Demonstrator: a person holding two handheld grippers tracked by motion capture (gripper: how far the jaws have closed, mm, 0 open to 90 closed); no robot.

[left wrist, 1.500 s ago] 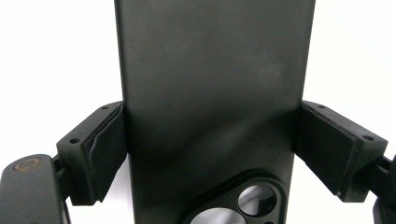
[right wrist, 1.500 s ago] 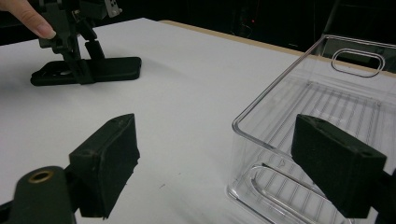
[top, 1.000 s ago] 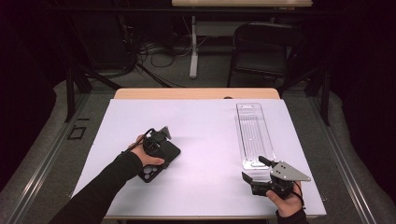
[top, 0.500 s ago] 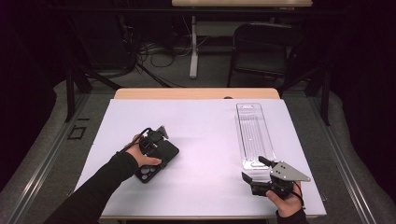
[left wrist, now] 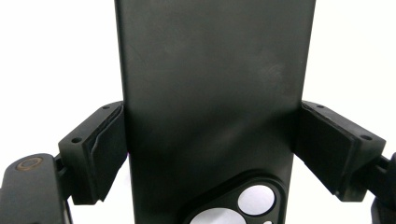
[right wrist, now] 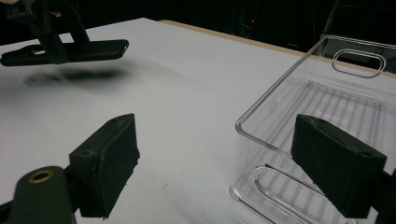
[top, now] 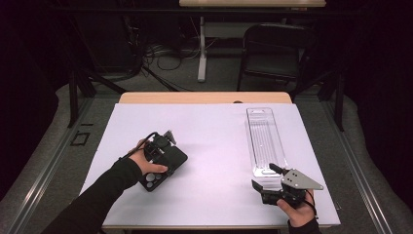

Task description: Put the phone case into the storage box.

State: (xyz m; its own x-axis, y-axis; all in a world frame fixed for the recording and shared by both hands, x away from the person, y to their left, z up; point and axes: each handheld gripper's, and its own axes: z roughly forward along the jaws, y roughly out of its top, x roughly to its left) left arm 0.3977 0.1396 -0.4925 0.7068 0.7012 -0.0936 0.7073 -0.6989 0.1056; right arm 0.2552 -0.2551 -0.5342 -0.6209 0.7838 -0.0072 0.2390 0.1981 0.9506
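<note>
A black phone case (top: 164, 165) with a camera cut-out hangs a little above the white table cover (top: 219, 131), casting a shadow below it. My left gripper (top: 160, 152) is shut on it, both pads pressed on its long edges (left wrist: 210, 154). The case (left wrist: 210, 84) runs up the middle of the left gripper view. In the right gripper view the case (right wrist: 93, 50) floats at far left with the left gripper (right wrist: 51, 32) on it. My right gripper (top: 267, 178) rests near the front right, open and holding nothing (right wrist: 224, 144), just short of a clear plastic tray (top: 265, 141).
The clear tray (right wrist: 327, 88) is long, ribbed on its floor and has a handle slot at its far end. The table's wooden far edge (top: 204, 97) shows beyond the cover. A black chair (top: 272, 48) and cables stand on the floor behind.
My left gripper has risen slightly with the phone case, lifting it off the table cover. The right gripper has stayed where it was.
</note>
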